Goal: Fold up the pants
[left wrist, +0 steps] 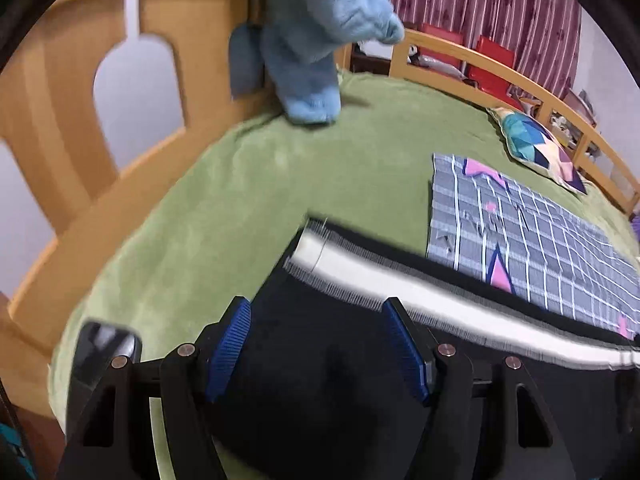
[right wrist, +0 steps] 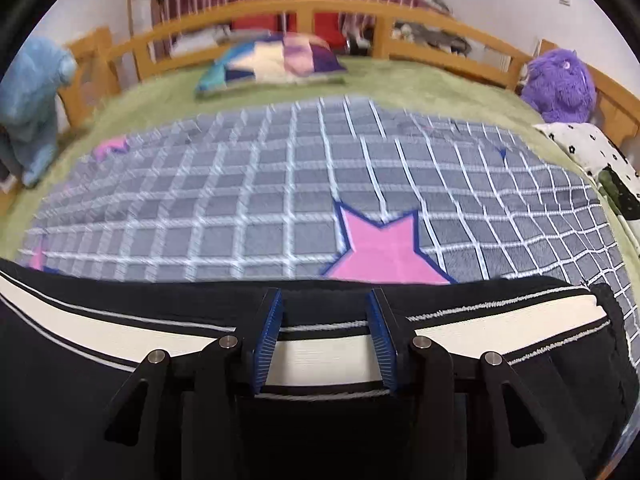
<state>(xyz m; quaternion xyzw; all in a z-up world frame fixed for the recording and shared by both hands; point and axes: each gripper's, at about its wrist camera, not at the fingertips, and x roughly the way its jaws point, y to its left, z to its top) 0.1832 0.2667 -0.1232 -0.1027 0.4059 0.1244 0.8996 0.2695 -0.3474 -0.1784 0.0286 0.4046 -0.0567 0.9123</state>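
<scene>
Pants (right wrist: 120,360) lie crosswise under both tongs, white stripe running left-right. Left tongs (left wrist: 316,344) released, apparently clear of cloth. Right tongs (right wrist: 324,340) released astride stripe, nearer.

Bedroom: wooden-railed bed (right wrist: 256,10), pillow (right wrist: 272,62)

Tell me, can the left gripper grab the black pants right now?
Probably yes. The left gripper is open, and the black pants lie right under its blue fingers on the green blanket, with nothing in between.
</scene>
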